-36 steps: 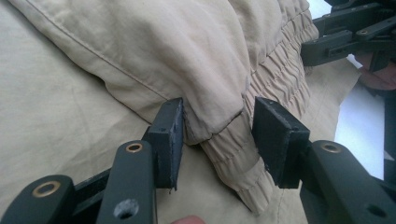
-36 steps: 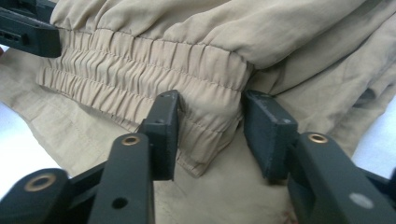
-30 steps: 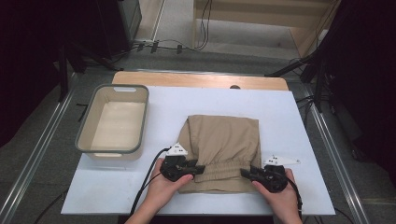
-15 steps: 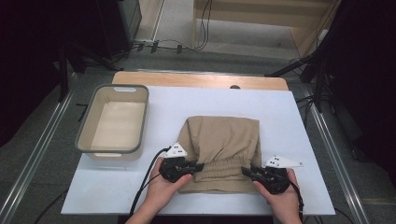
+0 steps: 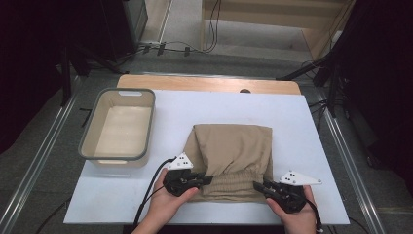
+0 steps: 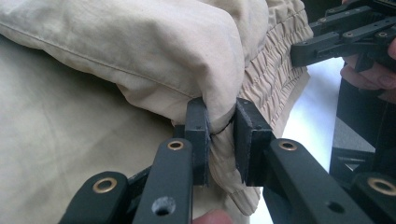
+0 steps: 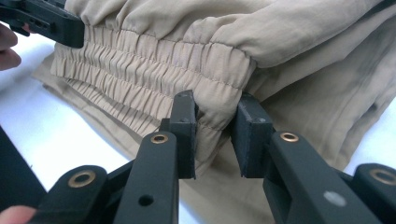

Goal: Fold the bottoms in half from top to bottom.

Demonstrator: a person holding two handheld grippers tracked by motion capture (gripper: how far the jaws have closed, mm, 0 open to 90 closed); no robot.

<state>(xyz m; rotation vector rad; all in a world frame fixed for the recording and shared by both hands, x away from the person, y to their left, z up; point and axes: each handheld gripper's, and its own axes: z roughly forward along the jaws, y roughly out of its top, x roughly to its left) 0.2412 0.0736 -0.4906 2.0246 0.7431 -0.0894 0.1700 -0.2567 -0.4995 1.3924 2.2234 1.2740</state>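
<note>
White table [image 5: 292, 126]: unlabelled khaki trousers [image 5: 234, 151] pinched by both claws.

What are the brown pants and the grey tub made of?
The tan gathered-waist trousers look like thin woven cloth, maybe cotton, with a matte finish: they crease softly and show stitched seams and a puckered elastic band. The grey-rimmed rectangular tub looks like moulded plastic, smooth with a slight sheen, with rounded corners and thin, even walls.

Overhead forward-down view; two close tool-mounted views sharing the beige trousers [image 5: 233, 156].
</note>
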